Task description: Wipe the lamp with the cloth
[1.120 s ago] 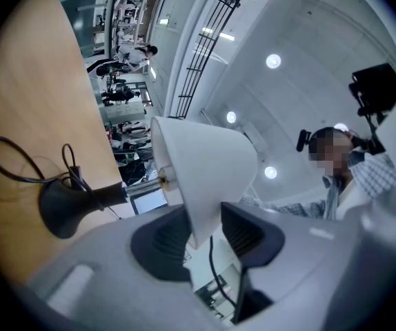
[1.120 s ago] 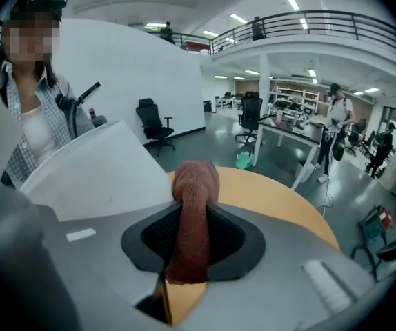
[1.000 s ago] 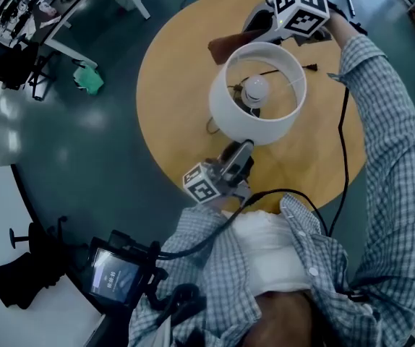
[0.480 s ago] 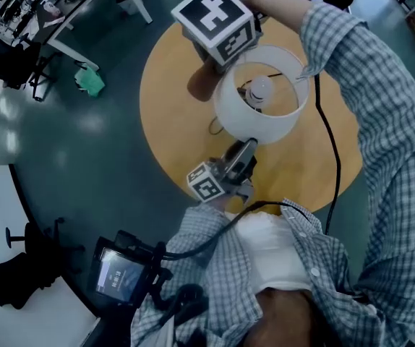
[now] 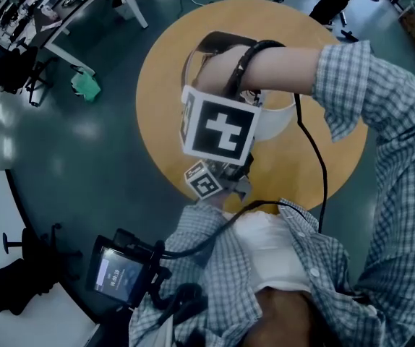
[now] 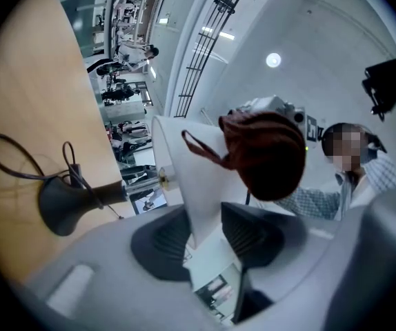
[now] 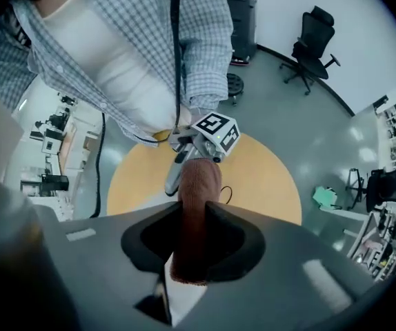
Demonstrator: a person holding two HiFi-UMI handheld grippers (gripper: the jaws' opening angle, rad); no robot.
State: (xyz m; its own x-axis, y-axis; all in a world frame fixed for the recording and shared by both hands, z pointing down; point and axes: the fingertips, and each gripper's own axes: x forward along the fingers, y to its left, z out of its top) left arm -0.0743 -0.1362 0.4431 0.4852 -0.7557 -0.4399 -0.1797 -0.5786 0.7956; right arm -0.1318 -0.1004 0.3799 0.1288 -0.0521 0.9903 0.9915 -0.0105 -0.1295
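The right claw [image 7: 193, 243] is pinching a folded brown cloth [image 7: 196, 185] between its jaws, with both pads pressing on it. The cloth is standing up past the jaw tips as a rounded, ribbed column. Beyond it a round yellow desk [image 7: 260, 185] is sitting on a grey-green floor [image 7: 308, 136]. The left claw [image 7: 174, 179], carrying its marker cube [image 7: 216, 133], is reaching over the desk's edge nearest the person, its tips partly hidden behind the cloth. A person in a checked shirt [image 7: 191, 40] is filling the upper left, with a black cable [image 7: 177, 54] hanging down the chest. An office chair [image 7: 313, 36] is standing well apart from the desk.
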